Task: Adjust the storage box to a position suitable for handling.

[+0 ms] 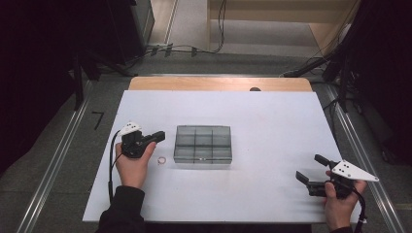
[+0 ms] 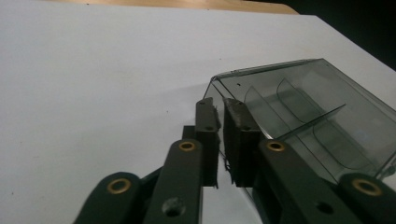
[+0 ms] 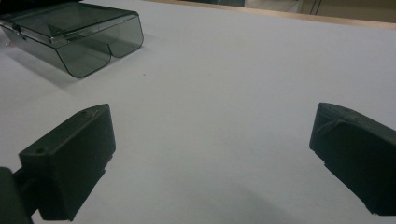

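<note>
A smoky clear box [image 1: 203, 144] with several compartments and a shut lid lies at the middle of the white table top [image 1: 277, 121]. A small pale ring [image 1: 162, 159] lies on the sheet just left of the box's near corner. My left gripper [image 1: 159, 136] is held level to the left of the box, pointing at its left side. In the left gripper view this gripper [image 2: 223, 109] is shut, nothing is between the pads, and the box [image 2: 317, 116] is just beyond the tips. My right gripper [image 1: 309, 167] rests open near the table's right front. In the right gripper view its jaws [image 3: 211, 116] stand wide over bare sheet.
The box [image 3: 74, 28] sits far off at the top left in the right gripper view. A wooden strip [image 1: 218, 83] runs along the table's far edge. Cables [image 1: 194, 48] and dark stands lie on the floor beyond.
</note>
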The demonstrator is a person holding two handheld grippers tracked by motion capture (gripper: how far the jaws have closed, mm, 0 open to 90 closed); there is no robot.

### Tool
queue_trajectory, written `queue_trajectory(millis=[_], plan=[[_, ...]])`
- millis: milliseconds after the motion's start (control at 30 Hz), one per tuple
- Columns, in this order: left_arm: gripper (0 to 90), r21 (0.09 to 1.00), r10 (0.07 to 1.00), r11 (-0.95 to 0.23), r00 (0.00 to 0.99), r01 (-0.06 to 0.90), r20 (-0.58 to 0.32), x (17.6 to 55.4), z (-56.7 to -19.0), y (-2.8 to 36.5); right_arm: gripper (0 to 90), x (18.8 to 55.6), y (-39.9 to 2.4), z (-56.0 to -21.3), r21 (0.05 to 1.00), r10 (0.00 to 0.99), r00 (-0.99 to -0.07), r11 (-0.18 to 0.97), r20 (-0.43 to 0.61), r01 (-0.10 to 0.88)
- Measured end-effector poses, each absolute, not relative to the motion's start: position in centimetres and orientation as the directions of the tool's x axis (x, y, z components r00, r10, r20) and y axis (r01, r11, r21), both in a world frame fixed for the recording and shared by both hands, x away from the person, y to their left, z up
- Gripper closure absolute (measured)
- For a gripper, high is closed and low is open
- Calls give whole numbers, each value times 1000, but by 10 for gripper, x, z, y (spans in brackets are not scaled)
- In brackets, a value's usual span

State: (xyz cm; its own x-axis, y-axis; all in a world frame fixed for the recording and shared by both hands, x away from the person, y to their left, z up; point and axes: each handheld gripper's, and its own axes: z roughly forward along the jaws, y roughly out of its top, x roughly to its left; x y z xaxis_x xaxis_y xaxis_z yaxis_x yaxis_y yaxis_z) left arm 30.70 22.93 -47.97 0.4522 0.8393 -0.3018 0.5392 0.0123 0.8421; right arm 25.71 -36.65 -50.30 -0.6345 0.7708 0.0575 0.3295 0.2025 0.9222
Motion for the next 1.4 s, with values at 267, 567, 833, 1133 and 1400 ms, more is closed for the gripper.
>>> queue_trajectory(millis=[267, 567, 833, 1133, 1400], plan=[[892, 825, 833, -15, 464, 564, -302, 324, -481, 220, 0, 257, -367, -503, 923, 770, -636, 202, 57, 327], [893, 798, 835, -2, 440, 603, -330, 343, -487, 217, 0, 257, -367, -503, 923, 769, -637, 205, 53, 325], [894, 771, 833, 3, 425, 637, -355, 357, -495, 214, 0, 257, -366, -503, 921, 771, -635, 208, 52, 328], [895, 763, 818, -18, 449, 646, -360, 358, -500, 206, 0, 257, -366, -503, 921, 771, -635, 211, 49, 327], [896, 759, 816, -1, 440, 652, -376, 357, -500, 202, 0, 257, -366, -503, 921, 770, -636, 212, 49, 328]])
